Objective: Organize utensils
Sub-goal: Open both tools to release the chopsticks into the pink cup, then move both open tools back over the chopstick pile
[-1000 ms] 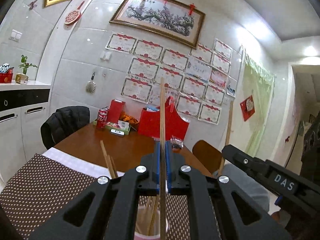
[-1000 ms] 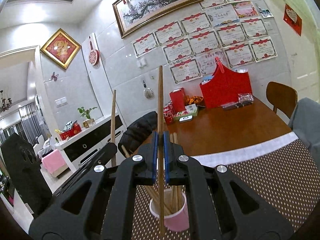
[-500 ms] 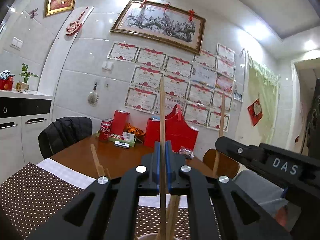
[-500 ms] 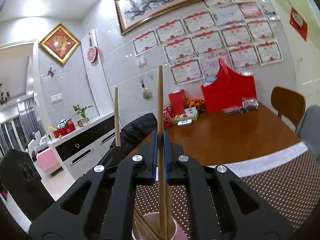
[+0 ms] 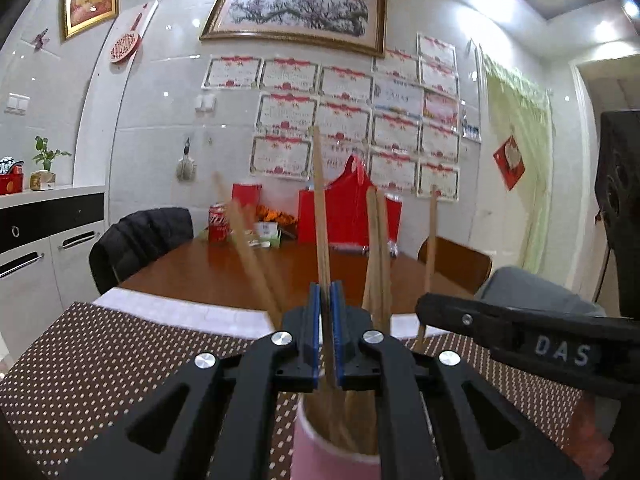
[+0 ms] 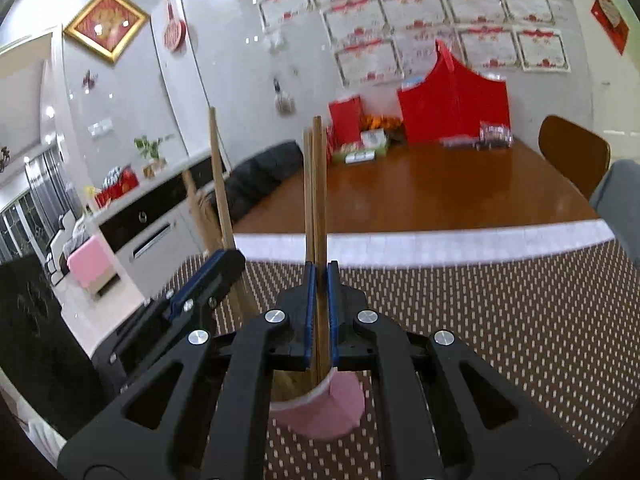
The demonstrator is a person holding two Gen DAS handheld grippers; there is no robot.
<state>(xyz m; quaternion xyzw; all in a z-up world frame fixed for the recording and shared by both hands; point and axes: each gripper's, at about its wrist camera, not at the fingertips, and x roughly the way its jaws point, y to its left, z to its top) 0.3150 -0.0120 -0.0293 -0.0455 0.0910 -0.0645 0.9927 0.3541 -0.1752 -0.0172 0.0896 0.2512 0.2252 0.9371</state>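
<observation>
A pink cup [image 5: 332, 458] stands on the dotted brown placemat [image 5: 100, 360] and holds several wooden chopsticks [image 5: 378, 248]. My left gripper [image 5: 326, 320] is shut on one upright chopstick [image 5: 320, 200] whose lower end is inside the cup. My right gripper [image 6: 318, 304] is shut on another upright chopstick [image 6: 318, 184], its lower end at the cup [image 6: 324, 412] rim. Both grippers hover just above the cup. The right gripper shows at the right in the left wrist view [image 5: 520, 340], the left gripper at the left in the right wrist view [image 6: 192, 300].
The placemat [image 6: 500, 320] lies on a brown wooden table [image 6: 420, 188]. At the table's far end are a red bag [image 5: 348, 216], a red can [image 5: 218, 224] and snack packs. A dark jacket on a chair [image 5: 136, 240] is left, a wooden chair [image 6: 572, 152] right.
Both grippers have come down and closer to the cup with their chopsticks. The lower ends of the chopsticks now sit in or at the cup, and the cup shows larger in both views.
</observation>
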